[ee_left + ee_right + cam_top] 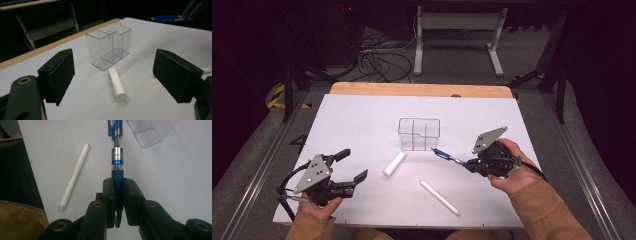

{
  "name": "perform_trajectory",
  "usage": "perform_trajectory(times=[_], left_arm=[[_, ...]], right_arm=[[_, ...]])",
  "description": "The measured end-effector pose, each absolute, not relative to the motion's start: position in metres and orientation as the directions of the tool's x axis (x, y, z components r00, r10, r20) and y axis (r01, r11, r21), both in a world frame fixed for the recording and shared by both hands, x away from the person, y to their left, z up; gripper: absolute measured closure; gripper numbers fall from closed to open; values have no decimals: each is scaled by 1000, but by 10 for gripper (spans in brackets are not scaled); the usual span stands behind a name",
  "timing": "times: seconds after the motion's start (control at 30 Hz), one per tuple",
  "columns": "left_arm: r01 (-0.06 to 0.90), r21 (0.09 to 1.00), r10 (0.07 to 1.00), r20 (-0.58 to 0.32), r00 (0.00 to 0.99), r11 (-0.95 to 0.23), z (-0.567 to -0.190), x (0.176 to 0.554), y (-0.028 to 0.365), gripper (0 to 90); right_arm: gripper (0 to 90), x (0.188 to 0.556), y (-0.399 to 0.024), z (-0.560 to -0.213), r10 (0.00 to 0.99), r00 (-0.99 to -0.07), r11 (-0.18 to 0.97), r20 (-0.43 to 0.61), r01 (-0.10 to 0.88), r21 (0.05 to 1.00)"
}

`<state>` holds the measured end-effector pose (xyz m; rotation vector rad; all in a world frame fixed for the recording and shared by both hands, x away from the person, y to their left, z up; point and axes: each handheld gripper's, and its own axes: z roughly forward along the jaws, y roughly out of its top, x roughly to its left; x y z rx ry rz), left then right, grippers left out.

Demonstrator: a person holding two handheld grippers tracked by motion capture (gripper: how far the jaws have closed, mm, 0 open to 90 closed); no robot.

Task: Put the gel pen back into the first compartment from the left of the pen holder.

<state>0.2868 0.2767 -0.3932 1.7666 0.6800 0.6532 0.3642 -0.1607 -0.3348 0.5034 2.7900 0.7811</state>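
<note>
Left hand-held gripper (pixel 354 165) jaws apart near table edge, right hand-held gripper (pixel 466 163) clamping blue pen (pixel 444 155)

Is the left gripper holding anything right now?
No, the left gripper stands open with its jaws wide apart, and the short white cylinder lies on the table between them, untouched.

Left claw (pixel 353 167) agape, right claw (pixel 465 163) clamped
</note>
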Motion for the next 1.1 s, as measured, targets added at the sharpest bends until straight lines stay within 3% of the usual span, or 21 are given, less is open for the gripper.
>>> perform_trajectory(times=[0.23,0.57,1.1], left_arm=[[151,952,723,93,685,-265,-390,287,275,140],[140,937,690,129,712,-319,-383,291,266,170],[183,928,616,60,785,-323,-377,305,248,84]], right_arm=[[809,366,-155,-333,297,-948,821,-112,194,537],[809,371,-136,-338,182,-973,868,-139,93,488],[809,379,-105,-346,75,-988,892,-132,7,453]])
